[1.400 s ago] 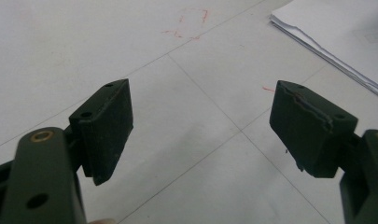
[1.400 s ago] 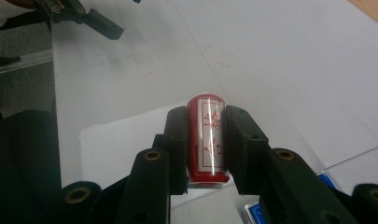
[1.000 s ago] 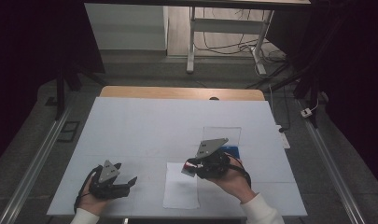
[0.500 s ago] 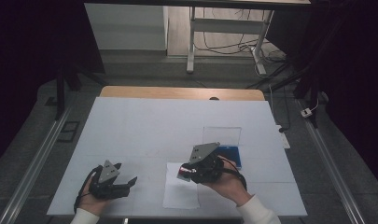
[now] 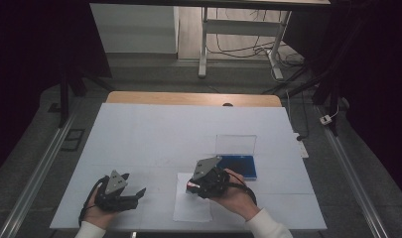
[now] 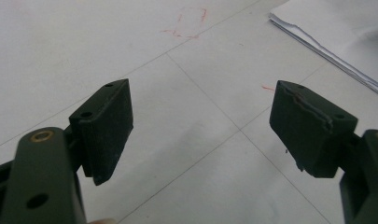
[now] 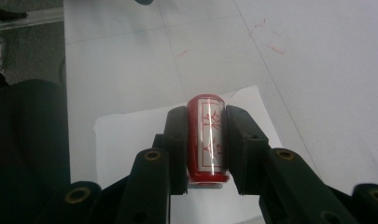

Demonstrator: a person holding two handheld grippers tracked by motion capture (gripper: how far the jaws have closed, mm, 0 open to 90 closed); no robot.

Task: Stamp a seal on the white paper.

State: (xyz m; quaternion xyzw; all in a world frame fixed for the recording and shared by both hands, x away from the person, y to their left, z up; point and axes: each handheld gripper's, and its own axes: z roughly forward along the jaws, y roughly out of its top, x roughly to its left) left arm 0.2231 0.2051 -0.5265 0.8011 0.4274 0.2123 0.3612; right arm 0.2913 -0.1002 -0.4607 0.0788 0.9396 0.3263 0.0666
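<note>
Your right gripper (image 7: pixel 210 140) has its fingers clamped on the red stamp (image 7: pixel 208 137), right above the paper (image 5: pixel 191 206). Left gripper (image 6: pixel 200 130) sits wide open, empty, on the desk (image 5: pixel 154 134). Nobody's pinning that sheet, so it could slide and smear if you press crooked.

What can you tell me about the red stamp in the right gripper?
The stamp is a short red block with a pale face framed in red and bearing red characters. It looks glossy, like plastic or stone. The right gripper clamps it by two opposite sides, its jaws shut on it, with its far end pointing at the white paper on the table. Whether it touches the paper can't be told.
</note>
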